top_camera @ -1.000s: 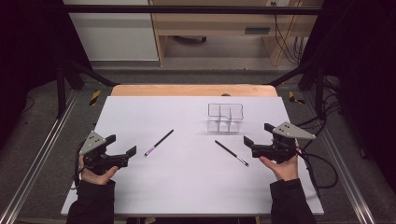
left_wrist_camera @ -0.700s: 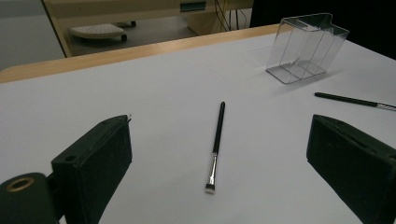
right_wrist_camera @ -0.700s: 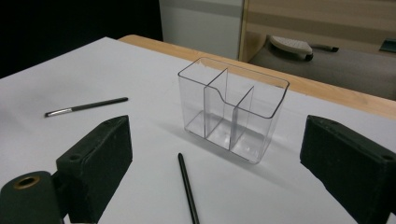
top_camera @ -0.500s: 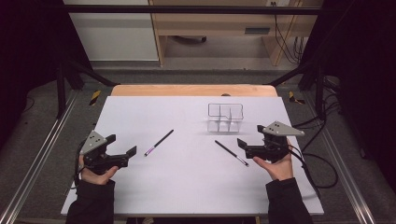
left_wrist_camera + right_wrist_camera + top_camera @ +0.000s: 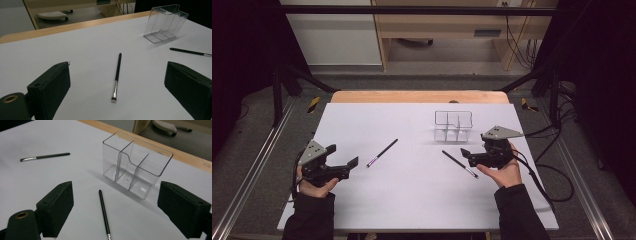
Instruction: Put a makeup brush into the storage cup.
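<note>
White paper covers the table (image 5: 412, 200), and on it, at the left of the high view, the left gripper (image 5: 346, 166) is held low in a hand (image 5: 314, 186), its jaws spread wide with nothing between them. Just ahead of it a brush (image 5: 382, 152) lies flat, its dark handle pointing away toward the far side and its bristle end nearest the gripper; in the left gripper view the same brush (image 5: 117, 75) is seen between the two jaws but well beyond them, untouched. Farther right, a clear organizer (image 5: 453, 125) stands upright near the far edge of the paper, its inside split into compartments by clear walls, and all of them are seen bare in the right gripper view (image 5: 136, 167). A second brush (image 5: 460, 164) lies flat in front of the organizer, apart from it, slanted toward the right gripper (image 5: 465, 156). That gripper is held in the right hand (image 5: 504, 172), and its jaws stand wide though they have just been closing a little; nothing is gripped. In the right gripper view the second brush (image 5: 104, 213) runs up between the jaws without being touched by either.
</note>
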Tool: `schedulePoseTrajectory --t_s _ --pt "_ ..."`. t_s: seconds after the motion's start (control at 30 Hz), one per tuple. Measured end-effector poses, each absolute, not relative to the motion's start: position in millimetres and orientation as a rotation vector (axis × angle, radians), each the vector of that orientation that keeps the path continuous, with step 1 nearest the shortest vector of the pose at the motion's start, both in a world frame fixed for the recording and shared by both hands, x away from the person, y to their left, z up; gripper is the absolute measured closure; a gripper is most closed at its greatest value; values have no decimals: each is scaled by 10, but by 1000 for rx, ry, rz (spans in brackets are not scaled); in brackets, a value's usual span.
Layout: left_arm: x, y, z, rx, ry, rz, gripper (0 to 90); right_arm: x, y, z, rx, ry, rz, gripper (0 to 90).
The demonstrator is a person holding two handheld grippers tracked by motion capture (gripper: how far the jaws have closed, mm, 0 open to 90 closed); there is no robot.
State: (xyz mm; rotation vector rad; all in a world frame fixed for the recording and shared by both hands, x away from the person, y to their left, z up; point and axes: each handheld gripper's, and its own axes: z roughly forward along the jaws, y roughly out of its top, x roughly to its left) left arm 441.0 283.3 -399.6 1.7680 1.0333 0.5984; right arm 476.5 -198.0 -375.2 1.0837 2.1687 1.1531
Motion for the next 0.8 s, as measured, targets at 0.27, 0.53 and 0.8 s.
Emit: schedulePoseTrajectory --t_s 0.27,0.53,0.8 --pt "4416 2812 -4013 1781 1032 597 58 4900 -1861 -3850 1093 2241 1080 174" --pt "4424 2796 -4030 1795 1032 596 58 5008 -1779 -3933 1109 2293 1023 206" --pt "4425 2772 -4039 1807 1023 600 58 5072 -1711 -4039 1117 2351 957 260"
